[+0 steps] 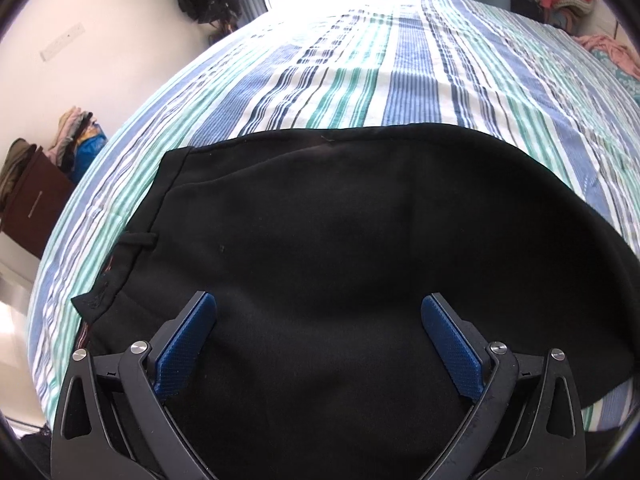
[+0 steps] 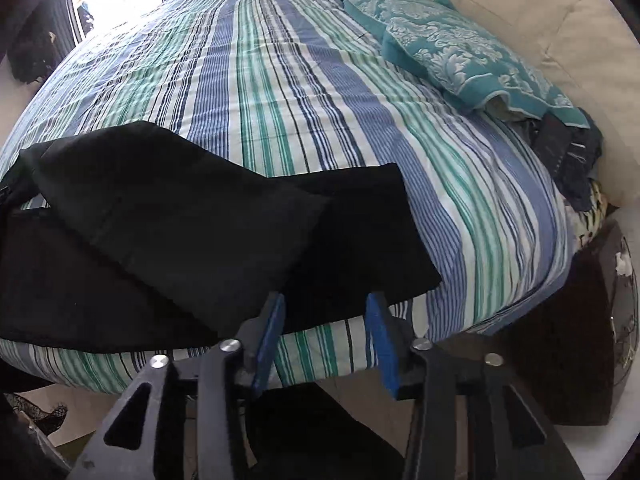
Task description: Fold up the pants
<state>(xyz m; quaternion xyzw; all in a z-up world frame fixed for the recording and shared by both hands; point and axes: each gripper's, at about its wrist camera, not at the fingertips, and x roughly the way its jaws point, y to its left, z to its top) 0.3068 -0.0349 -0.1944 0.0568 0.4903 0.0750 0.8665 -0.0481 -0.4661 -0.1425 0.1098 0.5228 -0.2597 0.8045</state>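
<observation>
Both grippers look alike — the left gripper (image 1: 319, 304) and the right gripper (image 2: 325, 302) have matte black, angular linkage arms with triangular cut-outs, round silver pivot screws, and flat blue textured pads (image 1: 188, 344) lining each finger.

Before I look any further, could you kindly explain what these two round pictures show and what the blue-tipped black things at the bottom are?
Each picture comes from a wide-angle camera mounted on a hand-held tool with two jaws; a person carries one tool in each hand. The left gripper looks down on black pants spread on a bed with a striped sheet. Its jaws stand wide apart over the cloth and grip nothing. The right gripper views the bed's near edge, where the pants lie with one leg end folded across. Its jaws are also open, with nothing clamped. A teal patterned blanket lies farther back.
</observation>
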